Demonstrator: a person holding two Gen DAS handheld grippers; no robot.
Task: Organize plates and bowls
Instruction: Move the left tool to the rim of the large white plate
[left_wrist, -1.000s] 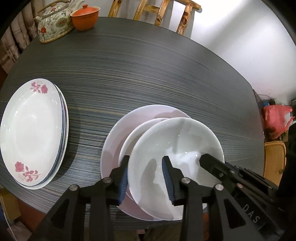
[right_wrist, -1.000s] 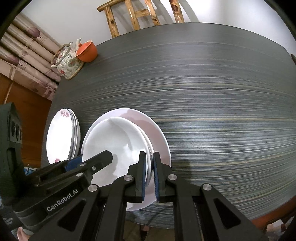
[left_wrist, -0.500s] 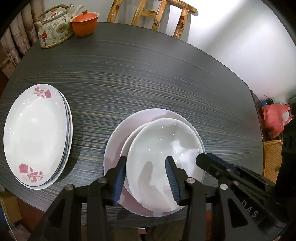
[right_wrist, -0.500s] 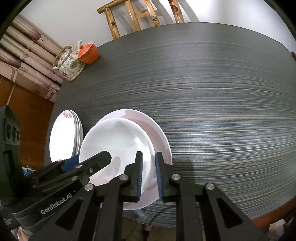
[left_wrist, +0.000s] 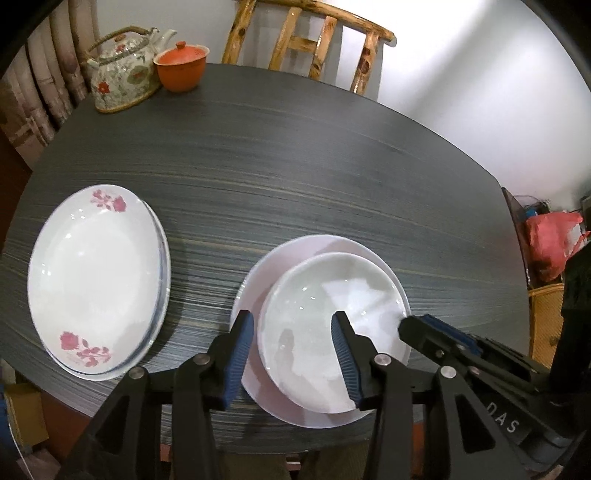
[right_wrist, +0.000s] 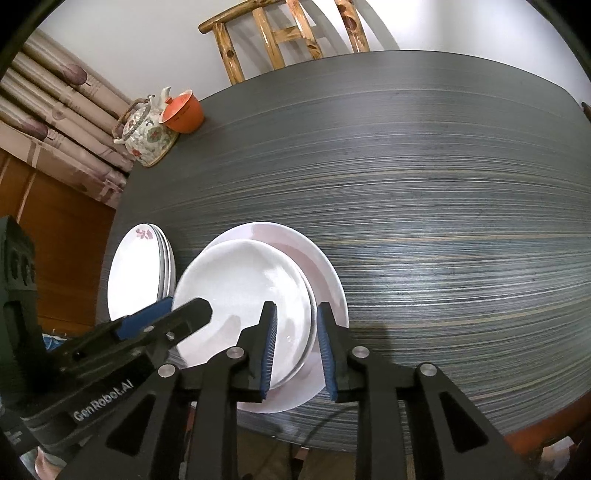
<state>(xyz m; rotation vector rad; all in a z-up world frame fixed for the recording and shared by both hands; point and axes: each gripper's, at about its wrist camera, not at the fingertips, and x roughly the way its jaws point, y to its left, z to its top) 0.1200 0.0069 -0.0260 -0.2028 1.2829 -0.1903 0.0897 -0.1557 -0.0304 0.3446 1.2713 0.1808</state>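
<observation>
A white bowl (left_wrist: 332, 317) sits on another white bowl inside a pale pink plate (left_wrist: 280, 258) near the table's front edge. It also shows in the right wrist view (right_wrist: 243, 284), on the pink plate (right_wrist: 317, 258). My left gripper (left_wrist: 293, 350) is open, above the bowl's near left rim, holding nothing. My right gripper (right_wrist: 295, 343) is open, its fingers either side of the bowl's right rim without gripping. A stack of white plates with red flowers (left_wrist: 92, 277) lies to the left, and also shows in the right wrist view (right_wrist: 136, 273).
A flowered teapot (left_wrist: 122, 74) and an orange lidded cup (left_wrist: 181, 68) stand at the table's far left. A wooden chair (left_wrist: 310, 44) is behind the dark striped table (left_wrist: 295, 166). A red bag (left_wrist: 550, 240) lies beyond the right edge.
The right gripper opened and let go of the top bowl, which now rests in the stack. Both grippers pulled back toward the near edge; the left gripper opened wider.
</observation>
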